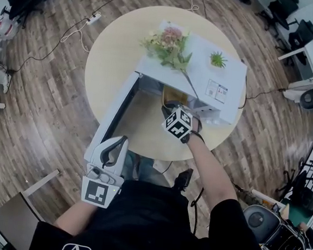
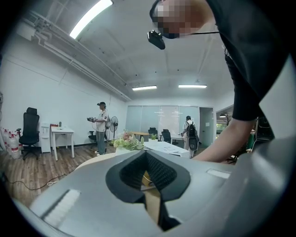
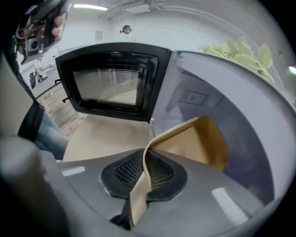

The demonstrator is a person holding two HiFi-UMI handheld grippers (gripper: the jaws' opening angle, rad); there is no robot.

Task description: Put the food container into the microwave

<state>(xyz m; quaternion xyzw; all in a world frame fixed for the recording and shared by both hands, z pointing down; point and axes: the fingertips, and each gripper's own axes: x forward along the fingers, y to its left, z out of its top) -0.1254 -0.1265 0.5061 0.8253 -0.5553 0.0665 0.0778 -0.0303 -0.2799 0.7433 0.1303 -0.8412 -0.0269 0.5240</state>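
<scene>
A tan paper food container point(image 1: 174, 96) sits in the mouth of the white microwave point(image 1: 204, 77), whose door point(image 1: 117, 110) hangs open to the left. My right gripper point(image 1: 171, 108) reaches into the opening and is shut on the container's near rim. In the right gripper view the container point(image 3: 203, 139) hangs inside the grey cavity point(image 3: 245, 115), its bent wall pinched at the right gripper point(image 3: 145, 159), with the door point(image 3: 111, 83) to the left. My left gripper point(image 1: 119, 143) is low by my body, off the table's front edge. The left gripper point(image 2: 145, 155) has its pads together and holds nothing that I can see.
The microwave stands on a round wooden table point(image 1: 107, 63), with flowers point(image 1: 166, 43) and a small green plant point(image 1: 218, 59) on top. A power strip point(image 1: 93, 18) and cables lie on the floor. Other people stand at a desk point(image 2: 62, 132) far behind.
</scene>
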